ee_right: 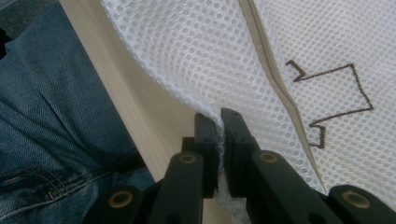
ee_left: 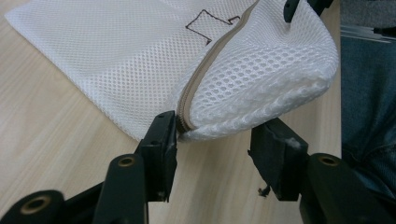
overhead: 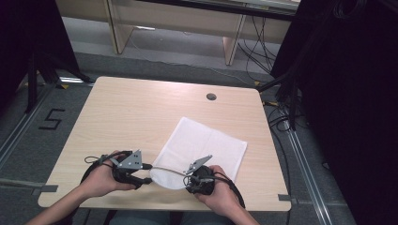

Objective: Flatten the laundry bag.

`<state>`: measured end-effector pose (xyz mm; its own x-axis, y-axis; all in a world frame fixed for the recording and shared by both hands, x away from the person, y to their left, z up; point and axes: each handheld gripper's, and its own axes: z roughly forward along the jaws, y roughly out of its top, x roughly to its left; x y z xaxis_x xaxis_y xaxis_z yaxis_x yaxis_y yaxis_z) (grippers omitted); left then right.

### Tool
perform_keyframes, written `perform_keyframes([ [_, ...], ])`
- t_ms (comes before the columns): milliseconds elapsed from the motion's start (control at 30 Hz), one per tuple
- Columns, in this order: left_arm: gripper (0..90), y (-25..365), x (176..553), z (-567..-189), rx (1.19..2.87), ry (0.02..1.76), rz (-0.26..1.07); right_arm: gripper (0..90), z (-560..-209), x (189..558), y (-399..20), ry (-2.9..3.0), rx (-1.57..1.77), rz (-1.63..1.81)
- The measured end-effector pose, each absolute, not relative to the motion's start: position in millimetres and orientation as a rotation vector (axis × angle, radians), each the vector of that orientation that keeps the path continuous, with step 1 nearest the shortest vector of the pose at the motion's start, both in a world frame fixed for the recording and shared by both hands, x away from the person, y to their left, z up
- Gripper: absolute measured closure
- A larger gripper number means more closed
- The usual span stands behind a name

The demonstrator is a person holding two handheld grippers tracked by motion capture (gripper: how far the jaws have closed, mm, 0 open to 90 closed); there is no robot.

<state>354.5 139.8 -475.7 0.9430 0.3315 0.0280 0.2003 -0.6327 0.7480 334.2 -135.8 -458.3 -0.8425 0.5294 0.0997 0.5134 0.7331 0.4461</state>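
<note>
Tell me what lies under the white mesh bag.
The wooden table shows all around the mesh bag; its near corner is lifted off it. Whatever is beneath or inside the flat part is covered.

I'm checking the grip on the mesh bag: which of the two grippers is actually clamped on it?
The right gripper: its jaws pinch the white mesh bag at its edge. The left gripper stands open around the bag's zipper corner, pads apart.

Mesh bag (overhead: 202,145) on table (overhead: 122,117), near front edge, right of centre.
</note>
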Motion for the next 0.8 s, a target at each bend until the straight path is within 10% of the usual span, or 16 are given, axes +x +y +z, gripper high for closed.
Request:
perform_keyframes([
  [800,81.6,123,350,-479,2.443,0.264,0.246,61.3,-433,333,-155,2.842,1.061,0.838],
])
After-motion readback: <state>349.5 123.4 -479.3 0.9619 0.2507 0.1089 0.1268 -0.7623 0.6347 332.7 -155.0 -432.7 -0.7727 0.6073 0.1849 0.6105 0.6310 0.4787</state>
